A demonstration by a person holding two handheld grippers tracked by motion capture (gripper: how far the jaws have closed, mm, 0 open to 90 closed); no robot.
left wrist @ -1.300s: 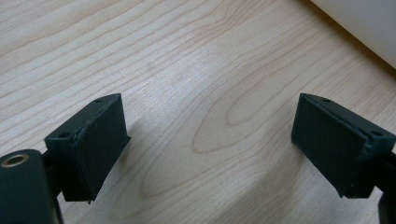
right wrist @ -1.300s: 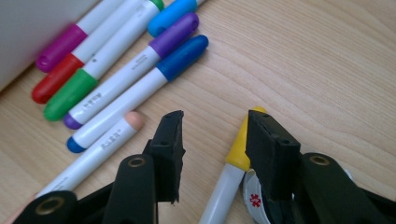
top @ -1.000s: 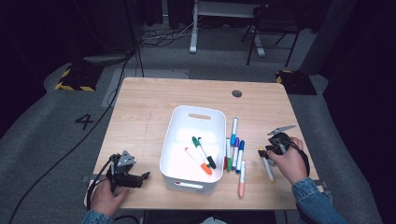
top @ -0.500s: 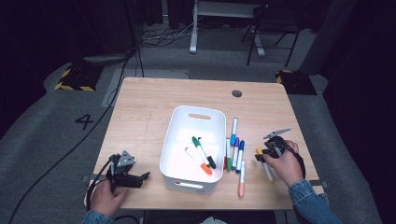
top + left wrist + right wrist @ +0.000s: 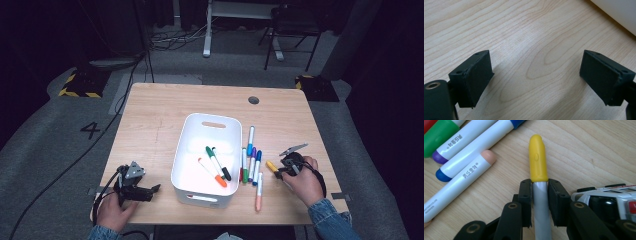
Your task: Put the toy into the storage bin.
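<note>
1. One white bin [image 5: 194,165] at frame centre.
2. Three markers [image 5: 216,165] inside it.
3. Six markers [image 5: 251,162] right of it (counting the yellow-capped one).
4. Two grippers [image 5: 135,187] at the lower corners.

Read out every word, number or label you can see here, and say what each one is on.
"4": on the grey floor left of the table.
"WATERCOLOR MARKER": on the peach-capped marker, beside characters I can't make out.
Blue-capped marker and purple-capped marker: similar characters, unreadable.
Toy car: no legible text.

Blk hand-held gripper [image 5: 540,202], denim sleeve [image 5: 327,220]
</note>
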